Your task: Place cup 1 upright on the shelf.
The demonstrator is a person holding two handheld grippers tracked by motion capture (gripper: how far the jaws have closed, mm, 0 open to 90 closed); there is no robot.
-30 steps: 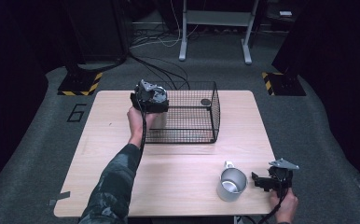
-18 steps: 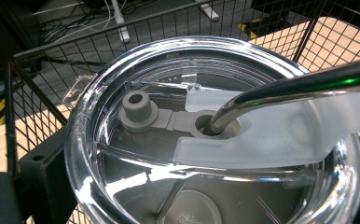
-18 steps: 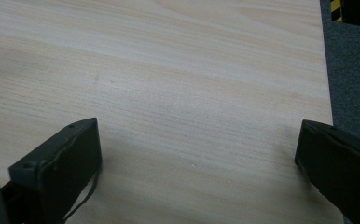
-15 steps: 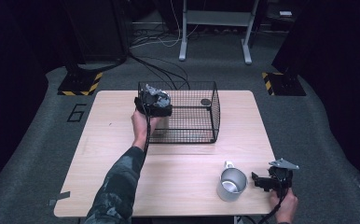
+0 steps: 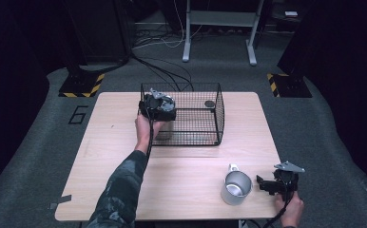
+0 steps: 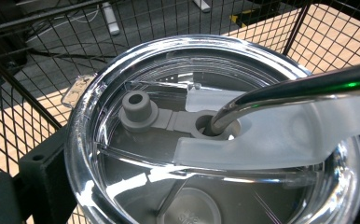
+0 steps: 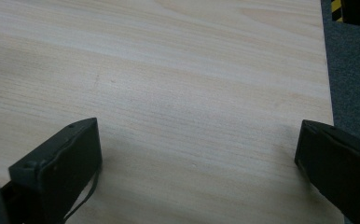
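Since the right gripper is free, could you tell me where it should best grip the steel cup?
Probably the round body of the steel cup, from its right, where the open right gripper faces it; it stands upright, handle on the far side.

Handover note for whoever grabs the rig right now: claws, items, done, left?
Left claw: at the near-left corner of the wire basket, shut on a clear lid with a metal straw through its hole.
Right claw: open, holding nothing, low over the table by its near-right corner.
Steel mug: upright, just left of the right claw.
Small dark disc: on the basket's floor.
Done: lid gripped at the basket.
Left, probably: release it inside; then perhaps the mug.
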